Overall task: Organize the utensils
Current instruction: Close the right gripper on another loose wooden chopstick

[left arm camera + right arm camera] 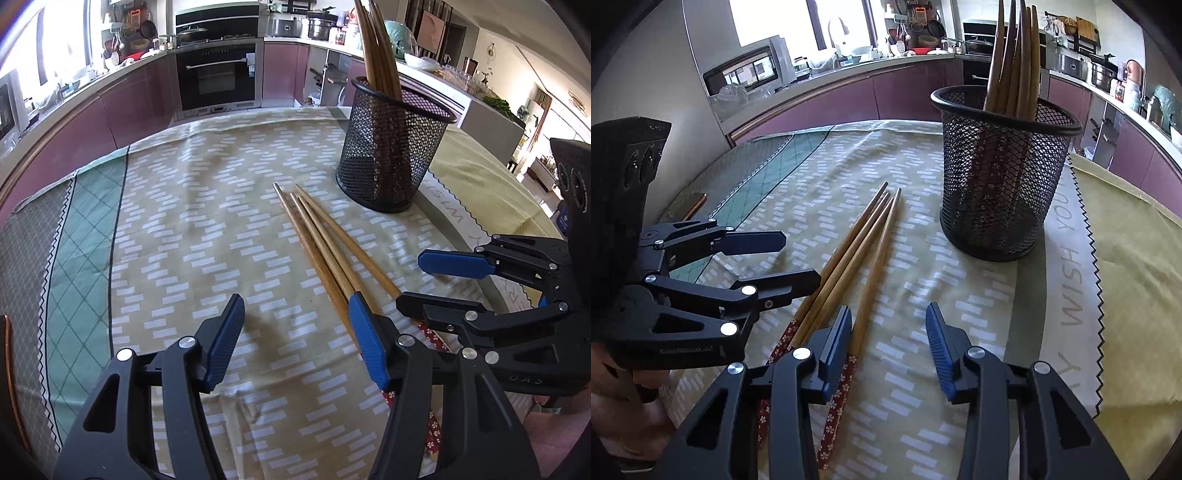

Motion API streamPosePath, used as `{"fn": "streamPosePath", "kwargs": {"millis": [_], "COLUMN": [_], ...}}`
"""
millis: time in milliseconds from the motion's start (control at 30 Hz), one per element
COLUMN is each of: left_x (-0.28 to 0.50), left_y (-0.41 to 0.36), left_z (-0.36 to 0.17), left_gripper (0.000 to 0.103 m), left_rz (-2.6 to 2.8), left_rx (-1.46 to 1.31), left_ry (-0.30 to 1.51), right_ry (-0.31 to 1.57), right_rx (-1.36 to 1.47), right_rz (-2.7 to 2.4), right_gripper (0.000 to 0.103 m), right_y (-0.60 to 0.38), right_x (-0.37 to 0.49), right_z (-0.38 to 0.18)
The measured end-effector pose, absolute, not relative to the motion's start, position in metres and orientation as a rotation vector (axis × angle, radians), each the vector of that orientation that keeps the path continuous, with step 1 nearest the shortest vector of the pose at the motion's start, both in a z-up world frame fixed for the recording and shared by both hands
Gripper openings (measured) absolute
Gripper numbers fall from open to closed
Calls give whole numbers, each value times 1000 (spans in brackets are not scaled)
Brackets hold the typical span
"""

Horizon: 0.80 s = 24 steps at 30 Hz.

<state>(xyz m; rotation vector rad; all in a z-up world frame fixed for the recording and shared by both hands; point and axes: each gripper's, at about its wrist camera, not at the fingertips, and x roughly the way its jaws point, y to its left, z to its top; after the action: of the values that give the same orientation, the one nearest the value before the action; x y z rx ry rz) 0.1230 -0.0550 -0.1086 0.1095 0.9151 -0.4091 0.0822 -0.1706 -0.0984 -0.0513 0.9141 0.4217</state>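
Three loose chopsticks [849, 258] on cloth | left gripper [295, 339] wide, empty | right gripper [890, 347] part-open, empty, one stick just inside its left pad | risk: closing pinches two sticks or rolls them apart.

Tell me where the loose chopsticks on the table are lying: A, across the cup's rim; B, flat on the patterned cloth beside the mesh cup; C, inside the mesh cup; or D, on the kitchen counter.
B: the loose chopsticks lie flat on the patterned cloth, beside the black mesh cup, which already holds other chopsticks standing upright.
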Motion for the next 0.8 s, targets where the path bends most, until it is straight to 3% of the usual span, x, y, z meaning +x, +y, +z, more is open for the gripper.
{"fn": "streamPosePath", "kwargs": {"millis": [200, 667, 800], "left_x": [126, 128, 129], "left_y": [-59, -53, -50], "left_z": [-109, -112, -112], "left_gripper": [56, 38, 33], "left_rz": [-404, -412, -409], "left_rx": [124, 129, 121], "left_ry": [918, 924, 921], "right_ry": [911, 906, 906], "right_rx": [-51, -64, -81], "right_rz": [427, 427, 429], "right_gripper": [39, 40, 35], "right_y": [-173, -170, -167], "right_x": [81, 82, 84], "right_z": [-98, -97, -97]}}
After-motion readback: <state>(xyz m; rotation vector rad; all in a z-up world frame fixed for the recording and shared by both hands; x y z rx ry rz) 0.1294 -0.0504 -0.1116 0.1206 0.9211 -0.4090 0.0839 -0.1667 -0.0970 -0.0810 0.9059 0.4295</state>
